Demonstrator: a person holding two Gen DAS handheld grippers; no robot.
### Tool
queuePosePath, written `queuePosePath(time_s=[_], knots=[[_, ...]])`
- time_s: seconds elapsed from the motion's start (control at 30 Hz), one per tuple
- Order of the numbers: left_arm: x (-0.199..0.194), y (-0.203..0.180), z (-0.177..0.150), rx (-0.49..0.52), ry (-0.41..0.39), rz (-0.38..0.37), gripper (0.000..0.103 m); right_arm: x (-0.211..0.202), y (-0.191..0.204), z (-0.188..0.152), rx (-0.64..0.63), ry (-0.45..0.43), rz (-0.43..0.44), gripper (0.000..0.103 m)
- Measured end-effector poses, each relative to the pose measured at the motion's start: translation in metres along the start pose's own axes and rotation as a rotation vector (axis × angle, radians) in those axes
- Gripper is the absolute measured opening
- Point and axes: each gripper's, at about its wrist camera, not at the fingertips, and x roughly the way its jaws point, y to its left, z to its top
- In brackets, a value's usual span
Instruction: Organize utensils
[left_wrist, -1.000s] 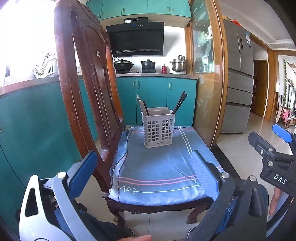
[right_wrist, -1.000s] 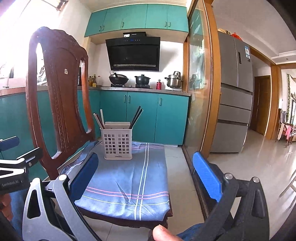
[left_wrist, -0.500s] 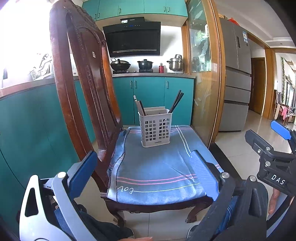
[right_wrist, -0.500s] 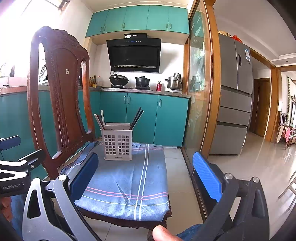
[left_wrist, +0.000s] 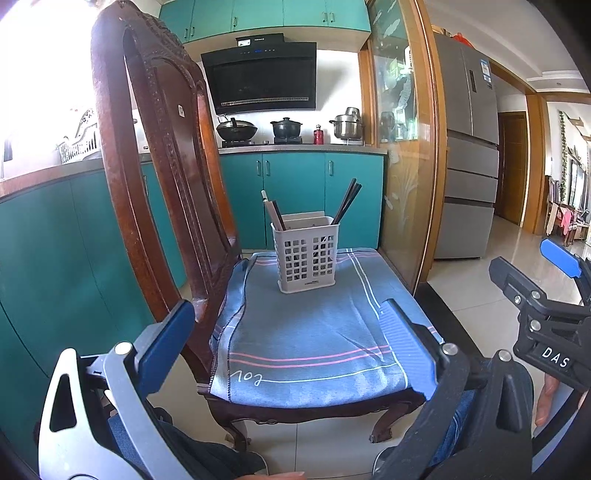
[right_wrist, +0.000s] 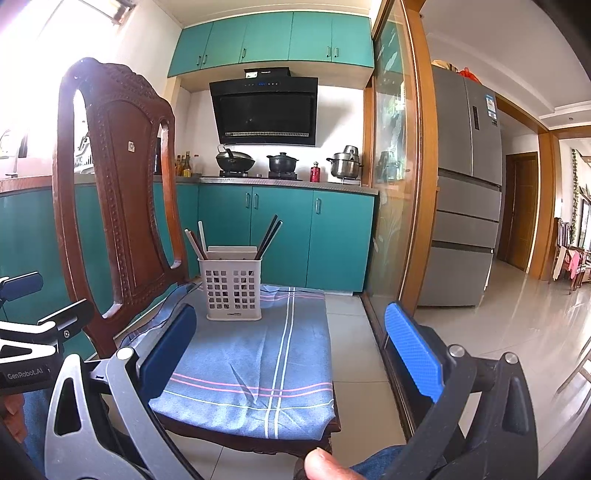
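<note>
Centrally, blue cloth (left_wrist: 310, 332) covers wooden chair (left_wrist: 162, 155).

We saw bright daylight blown out at the window (right_wrist: 92, 33) on the left, sharp focus, and bowed, dark-cornered fisheye edges.

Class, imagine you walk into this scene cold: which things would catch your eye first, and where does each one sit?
First, the white utensil basket holding chopsticks, standing upright toward the far end of the blue striped cloth that covers the seat. Next, the carved wooden chair back rising at the left. Both the left gripper and right gripper sit near the seat's front edge, jaws wide apart, holding nothing.
</note>
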Motion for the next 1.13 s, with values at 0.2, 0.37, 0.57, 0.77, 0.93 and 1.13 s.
queuePosePath(time_s=[0.2, 0.37, 0.57, 0.77, 0.93, 1.13], knots=[[0.000, -0.001, 0.000, 0.002, 0.000, -0.001, 0.099, 0.000, 0.002, 0.000, 0.000, -0.001, -0.004, 0.100], [0.000, -0.002, 0.000, 0.002, 0.001, 0.000, 0.099, -0.001, 0.002, 0.000, 0.001, -0.002, -0.004, 0.100], [-0.001, -0.002, 0.002, 0.009, 0.003, -0.006, 0.099, 0.000, 0.003, 0.000, -0.001, -0.002, -0.004, 0.100], [-0.002, -0.005, 0.003, 0.025, -0.011, 0.013, 0.099, 0.001, 0.004, -0.001, 0.000, 0.003, -0.005, 0.100], [0.003, -0.003, 0.003, 0.011, 0.006, -0.003, 0.099, 0.003, 0.005, -0.001, 0.004, 0.007, -0.006, 0.100], [0.016, -0.003, 0.002, 0.016, 0.037, -0.010, 0.099, 0.011, 0.006, -0.004, 0.010, 0.024, -0.007, 0.100]])
